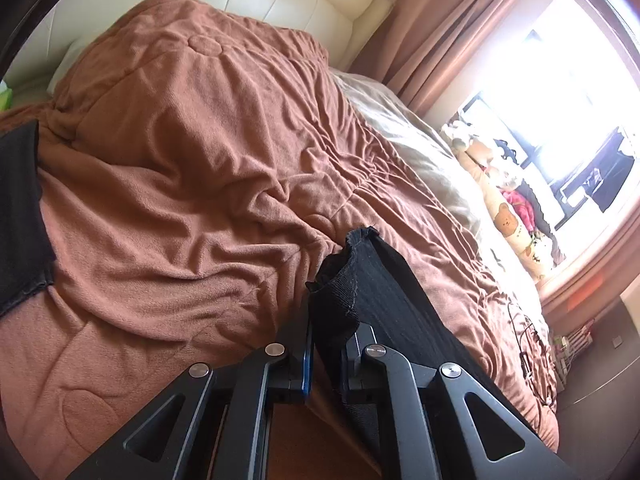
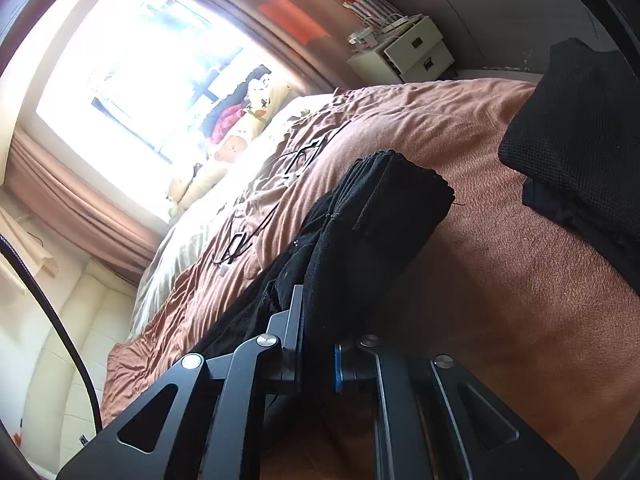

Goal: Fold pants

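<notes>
Both grippers are clamped on the black pants — left gripper and right gripper each pinch a bunched hem, lifted off the brown blanket near the bed's foot edge. Risk: each grip holds only a thin bunch of fabric (layers look uneven in the right view), so one layer could slip out under tension. Cables toward the window-side edge could snag the trailing cloth.

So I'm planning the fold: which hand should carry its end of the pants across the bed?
Probably left: left tongs pinch one edge of the pants; right tongs hold a thick bunch.
</notes>
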{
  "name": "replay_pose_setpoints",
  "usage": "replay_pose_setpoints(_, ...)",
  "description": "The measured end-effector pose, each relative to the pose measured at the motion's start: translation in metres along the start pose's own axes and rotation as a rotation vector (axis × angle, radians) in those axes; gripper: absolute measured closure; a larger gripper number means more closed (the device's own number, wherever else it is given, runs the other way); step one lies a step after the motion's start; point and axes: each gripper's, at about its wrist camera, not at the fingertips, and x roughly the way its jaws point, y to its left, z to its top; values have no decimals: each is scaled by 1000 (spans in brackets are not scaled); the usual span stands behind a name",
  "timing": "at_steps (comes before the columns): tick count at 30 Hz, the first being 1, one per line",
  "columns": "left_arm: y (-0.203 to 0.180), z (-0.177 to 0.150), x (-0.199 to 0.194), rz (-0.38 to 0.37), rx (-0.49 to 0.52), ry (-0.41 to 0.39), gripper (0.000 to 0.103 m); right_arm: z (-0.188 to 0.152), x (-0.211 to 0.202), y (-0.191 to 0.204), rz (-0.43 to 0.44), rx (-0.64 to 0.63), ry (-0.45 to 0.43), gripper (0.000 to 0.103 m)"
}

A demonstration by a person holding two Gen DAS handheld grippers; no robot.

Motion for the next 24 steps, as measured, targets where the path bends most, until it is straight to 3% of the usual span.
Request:
replay_pose_setpoints(9,38,5,-62,-11,-39,-9,93,-11,-35,-2,26,-18,42,96)
replay_pose_setpoints(24,126,-25,-175,9,-113,-22,93,-33,-109,-9,87,-62,77,96)
